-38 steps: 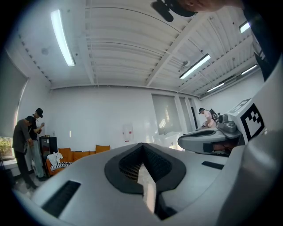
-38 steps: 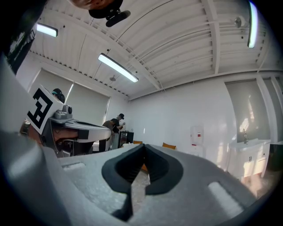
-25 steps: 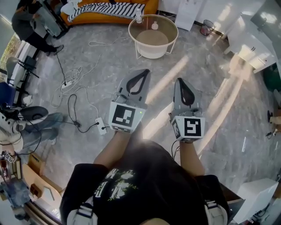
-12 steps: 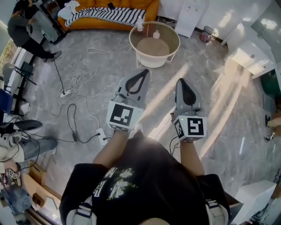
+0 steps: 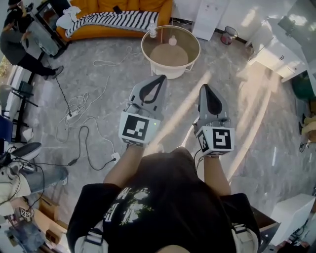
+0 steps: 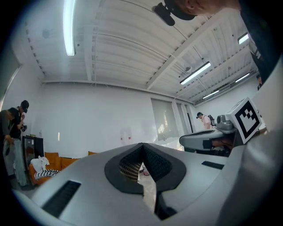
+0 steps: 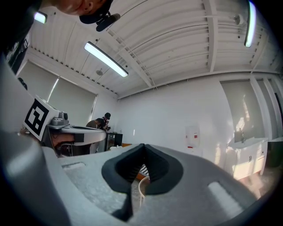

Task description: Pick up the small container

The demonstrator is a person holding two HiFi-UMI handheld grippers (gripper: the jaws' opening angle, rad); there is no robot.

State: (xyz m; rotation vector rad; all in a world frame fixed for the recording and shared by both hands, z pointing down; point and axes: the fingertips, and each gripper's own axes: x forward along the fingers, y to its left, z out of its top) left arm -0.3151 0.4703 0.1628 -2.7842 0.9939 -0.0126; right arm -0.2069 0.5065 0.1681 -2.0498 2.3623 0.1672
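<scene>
**Both tools shut and empty, table a little nearer**

Since a second ago the person has walked forward. The white power strip and its cables have slid down the floor toward the person's feet, more of the orange sofa shows at the top, and the round table sits slightly closer ahead. The two grippers have kept the same side-by-side carry throughout.

The small container stands on the table's glass top, near its far edge, with a small bottle to its left. Both are too small and pale to make out in detail. The hands themselves are hidden behind the marker cubes, and only the bare forearms show below them. In the gripper views the table is glimpsed only as a sliver through the gap behind the jaw tips.

The left gripper and right gripper are held out level in front of the chest, roughly parallel, both aimed at the table and well short of it. Each has its jaws pressed together at the tips with nothing between them.
</scene>
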